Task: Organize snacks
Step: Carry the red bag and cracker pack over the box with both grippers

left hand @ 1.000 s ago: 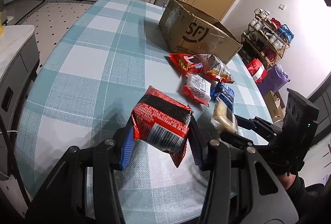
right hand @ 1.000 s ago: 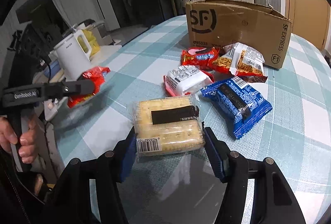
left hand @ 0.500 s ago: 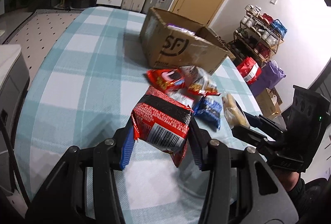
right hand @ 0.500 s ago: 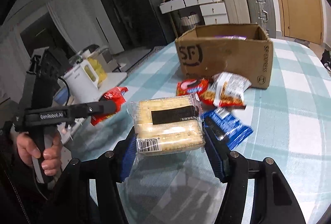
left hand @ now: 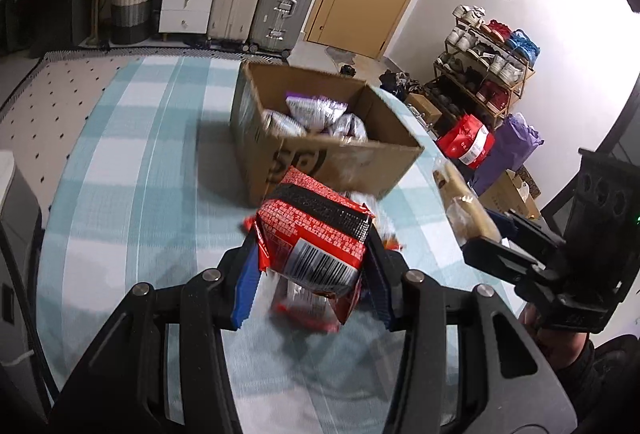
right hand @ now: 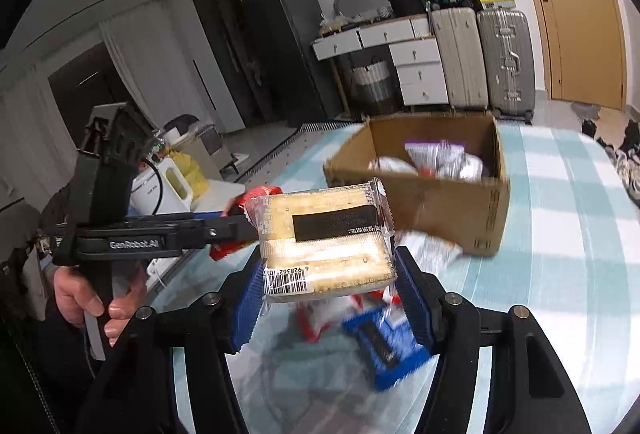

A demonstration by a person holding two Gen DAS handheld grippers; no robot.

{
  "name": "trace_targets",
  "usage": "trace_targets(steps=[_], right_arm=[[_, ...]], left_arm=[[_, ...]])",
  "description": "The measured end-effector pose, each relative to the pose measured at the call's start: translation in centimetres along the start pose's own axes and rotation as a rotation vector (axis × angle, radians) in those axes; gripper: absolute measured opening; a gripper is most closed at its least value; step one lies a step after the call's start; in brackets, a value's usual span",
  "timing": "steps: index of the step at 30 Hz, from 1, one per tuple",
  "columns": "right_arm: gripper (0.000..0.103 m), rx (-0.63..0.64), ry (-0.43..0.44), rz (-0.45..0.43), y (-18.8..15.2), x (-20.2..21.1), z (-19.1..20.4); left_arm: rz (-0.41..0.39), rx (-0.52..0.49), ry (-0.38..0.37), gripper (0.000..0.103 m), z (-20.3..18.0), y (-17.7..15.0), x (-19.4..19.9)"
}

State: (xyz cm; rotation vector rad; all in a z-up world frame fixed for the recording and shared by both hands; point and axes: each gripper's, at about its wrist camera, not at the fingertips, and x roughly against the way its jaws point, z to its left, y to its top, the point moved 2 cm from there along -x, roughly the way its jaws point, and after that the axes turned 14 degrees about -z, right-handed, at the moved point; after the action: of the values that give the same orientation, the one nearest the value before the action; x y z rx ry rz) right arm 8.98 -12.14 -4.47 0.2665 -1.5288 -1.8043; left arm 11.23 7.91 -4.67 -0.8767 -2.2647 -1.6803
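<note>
My left gripper (left hand: 312, 274) is shut on a red and black snack packet (left hand: 316, 234), held above the table in front of the open cardboard box (left hand: 340, 161). The box holds several purple and silver packets (left hand: 316, 109). My right gripper (right hand: 326, 286) is shut on a clear pack of yellow crackers (right hand: 324, 238), also raised, with the box (right hand: 452, 209) ahead of it. In the left wrist view the right gripper (left hand: 492, 242) with the crackers (left hand: 460, 201) is at the right. In the right wrist view the left gripper (right hand: 224, 226) is at the left.
Loose snacks lie on the checked tablecloth (left hand: 140, 173) below the grippers: a blue packet (right hand: 380, 346) and red and white ones (right hand: 320, 318). A white kettle (right hand: 164, 189) stands left of the table. Suitcases (left hand: 280, 1), drawers and a shoe rack (left hand: 488, 65) stand beyond.
Both grippers have lifted their packets off the table and moved towards the box, whose open top now shows. Both stay shut.
</note>
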Motion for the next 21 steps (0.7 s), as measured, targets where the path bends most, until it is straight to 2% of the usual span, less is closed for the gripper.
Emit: trace_targets(steps=[13,21], right_arm=[[0.062,0.062,-0.012,-0.043,7.6,-2.9,-1.5],[0.062,0.05,-0.04,-0.032,10.3,-5.8,-4.2]], left_arm=[[-0.002,-0.055,-0.035,0.044,-2.3,6.8,-5.0],[0.008,-0.09,0.011,0.044,-1.8,10.5,-10.4]])
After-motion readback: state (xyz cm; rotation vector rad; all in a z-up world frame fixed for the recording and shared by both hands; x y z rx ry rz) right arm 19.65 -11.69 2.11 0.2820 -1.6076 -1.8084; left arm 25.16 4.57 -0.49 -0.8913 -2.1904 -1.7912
